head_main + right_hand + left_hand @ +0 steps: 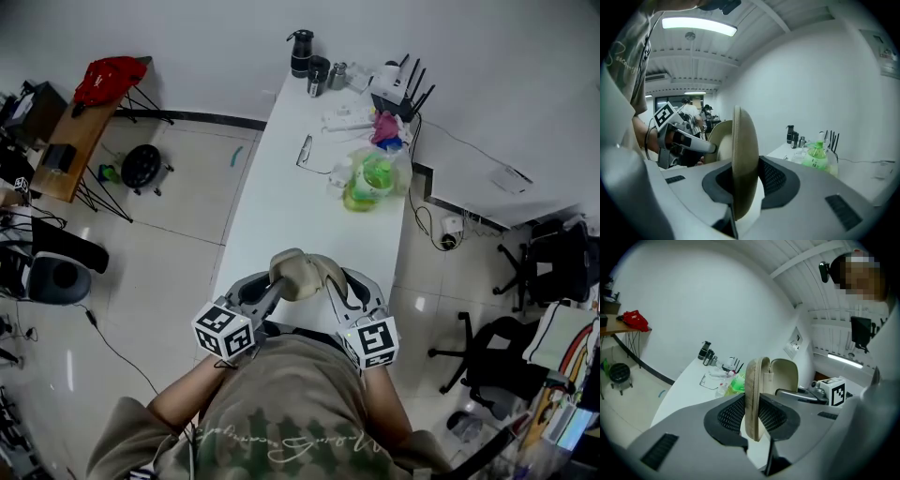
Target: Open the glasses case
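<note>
Twice checked the hold and found it firm on both sides. Saw the left gripper [270, 289] clenched on one shell of the glasses case [302, 274], with that shell's zipped rim standing edge-on between the pads in the left gripper view. Saw the right gripper [335, 289] clamped likewise on the other shell, its thin rim upright between the jaws. Found the case held in the air over the near end of the white table [281, 202], close before the person's chest and well apart from the bottles and clutter at the far end. Judged the case already parted, with the shells spread and one turned toward each claw. Read the long axis as probably upright, going by how tall the rims stood in both gripper views, since the head view foreshortened it. Found each claw reaching in from its own side, neither nearer than the other. Reckoned the coming move turned on that: swinging the shells further apart about their hinge without letting either rim slip from the pads.
</note>
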{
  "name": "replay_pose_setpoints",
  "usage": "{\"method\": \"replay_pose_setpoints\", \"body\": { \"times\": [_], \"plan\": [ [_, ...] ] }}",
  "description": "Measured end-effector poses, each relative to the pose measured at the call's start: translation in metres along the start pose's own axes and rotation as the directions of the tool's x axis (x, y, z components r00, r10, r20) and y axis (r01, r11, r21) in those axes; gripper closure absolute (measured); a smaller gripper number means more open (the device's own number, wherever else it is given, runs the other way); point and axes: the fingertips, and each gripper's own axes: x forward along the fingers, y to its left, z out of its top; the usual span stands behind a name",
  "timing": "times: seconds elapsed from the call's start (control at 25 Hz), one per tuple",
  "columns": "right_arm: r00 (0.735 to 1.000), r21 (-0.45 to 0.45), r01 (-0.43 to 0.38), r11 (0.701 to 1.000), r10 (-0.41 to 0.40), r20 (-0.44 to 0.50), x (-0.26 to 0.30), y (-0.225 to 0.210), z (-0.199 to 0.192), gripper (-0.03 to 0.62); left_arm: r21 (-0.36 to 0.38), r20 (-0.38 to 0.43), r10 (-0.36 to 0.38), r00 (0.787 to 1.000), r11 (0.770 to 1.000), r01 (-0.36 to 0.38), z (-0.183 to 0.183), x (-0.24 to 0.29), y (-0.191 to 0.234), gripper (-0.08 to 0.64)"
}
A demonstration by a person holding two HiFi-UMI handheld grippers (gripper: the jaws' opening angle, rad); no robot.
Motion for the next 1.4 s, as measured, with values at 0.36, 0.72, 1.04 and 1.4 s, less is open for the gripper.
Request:
{"method": "replay_pose_setpoints", "body": {
  "times": [0.36,0.72,1.04,1.4],
  "plan": [
    [0.943,0.397,-0.313,0.863,0.334,0.018,-0.002,0.023,-0.046,0.535,-0.019,-0.179,-0.141,0.974,0.990,0.139,-0.033,-0.001,0.010,0.505],
    [0.803,0.630,-0.555,0.543,0.548,0.234,-0.019,0.042,-0.057,0.535,-0.125,-0.174,-0.360,0.917,0.931,0.342,-0.042,-0.004,-0.015,0.506],
    [0.662,0.673,-0.676,0.302,0.650,0.374,-0.026,0.050,-0.047,0.535,-0.229,-0.169,-0.562,0.810,0.822,0.522,-0.035,-0.011,-0.032,0.505],
    [0.691,0.769,-0.619,0.162,0.577,0.435,-0.008,0.034,-0.073,0.537,-0.416,-0.040,-0.597,0.801,0.739,0.530,-0.039,0.009,-0.016,0.483]
  ]
}}
